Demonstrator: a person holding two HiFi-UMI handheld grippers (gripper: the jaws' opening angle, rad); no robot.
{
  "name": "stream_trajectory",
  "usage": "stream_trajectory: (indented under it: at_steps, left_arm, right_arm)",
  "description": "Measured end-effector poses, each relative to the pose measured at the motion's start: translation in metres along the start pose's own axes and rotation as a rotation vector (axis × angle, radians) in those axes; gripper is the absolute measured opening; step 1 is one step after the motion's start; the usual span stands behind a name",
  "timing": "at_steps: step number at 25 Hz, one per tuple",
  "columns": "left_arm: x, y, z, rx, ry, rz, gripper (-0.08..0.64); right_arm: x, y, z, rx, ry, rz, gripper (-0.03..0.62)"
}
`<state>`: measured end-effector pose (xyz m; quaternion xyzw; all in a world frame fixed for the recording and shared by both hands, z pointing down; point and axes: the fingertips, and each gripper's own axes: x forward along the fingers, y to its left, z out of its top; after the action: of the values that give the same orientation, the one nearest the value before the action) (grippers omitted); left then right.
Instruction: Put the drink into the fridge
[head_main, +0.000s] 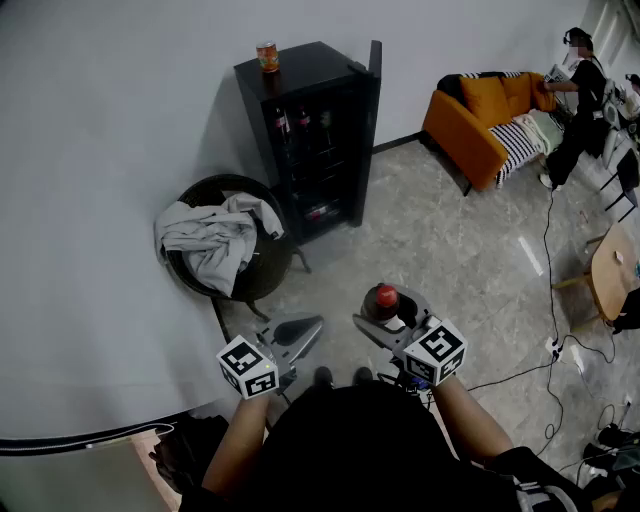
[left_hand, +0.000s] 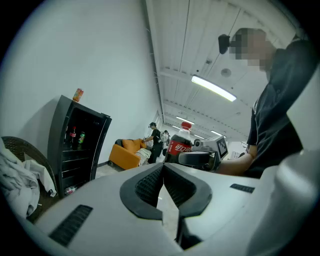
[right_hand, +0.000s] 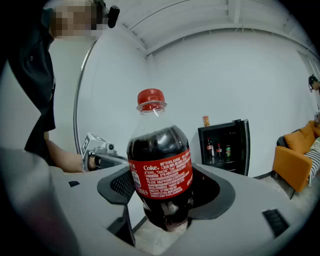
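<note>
A cola bottle (right_hand: 161, 172) with a red cap and red label stands upright between the jaws of my right gripper (right_hand: 167, 187), which is shut on its lower body. From the head view the bottle (head_main: 385, 297) and right gripper (head_main: 388, 312) hang over the floor, well short of the fridge. The black fridge (head_main: 315, 140) stands against the wall with its door (head_main: 373, 90) swung open and bottles (head_main: 283, 122) on the top shelf. My left gripper (head_main: 300, 335) floats beside the right one, jaws shut and empty, as the left gripper view (left_hand: 162, 172) confirms.
An orange can (head_main: 267, 56) sits on the fridge top. A round dark basket chair (head_main: 250, 275) heaped with grey clothes (head_main: 215, 240) stands left of the fridge. An orange sofa (head_main: 480, 120), a person (head_main: 575, 90), floor cables (head_main: 560, 340) and a wooden table (head_main: 615, 270) are on the right.
</note>
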<state>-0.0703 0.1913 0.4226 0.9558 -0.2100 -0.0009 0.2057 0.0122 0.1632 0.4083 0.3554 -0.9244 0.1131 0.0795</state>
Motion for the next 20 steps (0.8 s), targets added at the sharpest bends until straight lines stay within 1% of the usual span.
stream_trajectory:
  at_steps: [4,8,13,20]
  left_arm:
    - [0.007,-0.007,-0.003,-0.010,0.005,-0.012,0.011]
    - [0.011,-0.008,-0.001,0.002,0.011,-0.017,0.011]
    - [0.017,-0.014,-0.004,0.006,0.021,-0.021,0.011]
    - [0.026,-0.017,-0.006,0.006,0.045,-0.029,0.011]
  right_arm:
    - [-0.011,-0.004,0.002,0.000,-0.002,-0.007,0.316]
    - [-0.016,-0.011,0.004,0.000,-0.002,-0.014,0.316]
    - [-0.025,-0.012,0.004,0.054,-0.017,0.002,0.318]
    - [-0.029,-0.022,-0.001,0.049,0.000,-0.007,0.318]
